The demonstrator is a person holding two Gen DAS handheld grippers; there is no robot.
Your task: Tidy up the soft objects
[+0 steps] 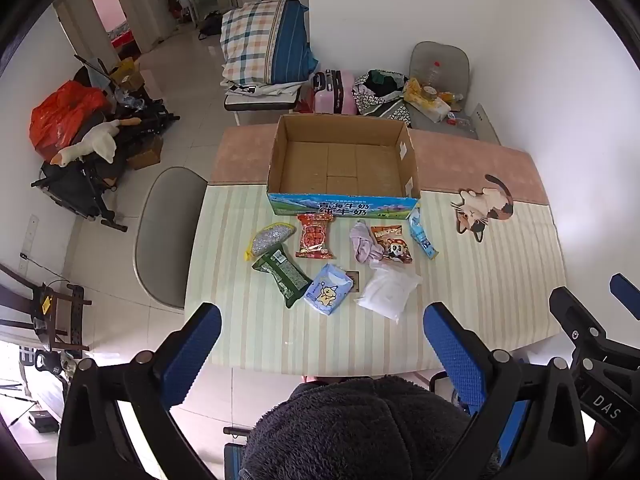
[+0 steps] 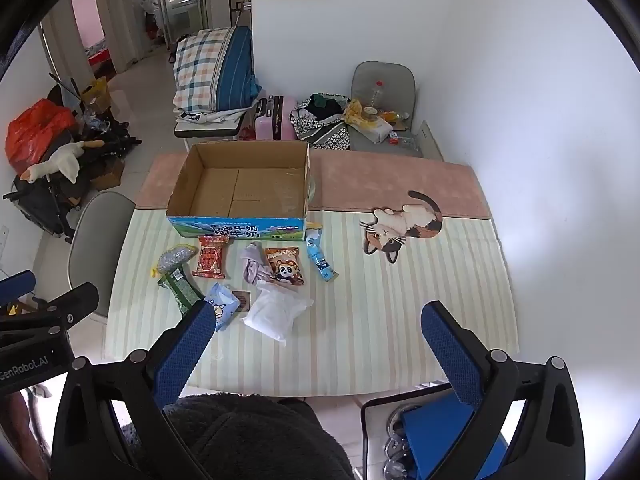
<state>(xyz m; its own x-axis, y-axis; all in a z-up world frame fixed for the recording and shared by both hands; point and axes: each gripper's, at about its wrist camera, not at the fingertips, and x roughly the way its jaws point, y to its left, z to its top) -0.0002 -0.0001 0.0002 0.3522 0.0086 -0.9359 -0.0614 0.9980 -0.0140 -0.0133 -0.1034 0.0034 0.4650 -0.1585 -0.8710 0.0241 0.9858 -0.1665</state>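
Observation:
An open cardboard box (image 1: pixel 344 162) (image 2: pixel 240 188) with a blue printed front stands empty on the table. In front of it lie several soft items: a red snack bag (image 1: pixel 316 236) (image 2: pixel 211 262), a green packet (image 1: pixel 282 276) (image 2: pixel 179 288), a silver scrub pad (image 1: pixel 269 238), a mauve cloth (image 1: pixel 362 242) (image 2: pixel 252 266), a panda snack bag (image 1: pixel 392 245) (image 2: pixel 285 266), a blue tissue pack (image 1: pixel 328 289) (image 2: pixel 224 308), a white pouch (image 1: pixel 388 290) (image 2: pixel 278 310) and a light blue packet (image 1: pixel 422 234) (image 2: pixel 320 258). My left gripper (image 1: pixel 322 320) and right gripper (image 2: pixel 318 318) hover open above the table's near edge, holding nothing.
The table (image 1: pixel 500 280) wears a striped cloth with a cat picture (image 2: pixel 404 224). A grey chair (image 1: pixel 168 232) stands at its left, another chair (image 2: pixel 384 80) with clutter behind it. A dark fleece garment (image 1: pixel 360 428) on the person fills the bottom. A pink suitcase (image 1: pixel 334 92) sits beyond the box.

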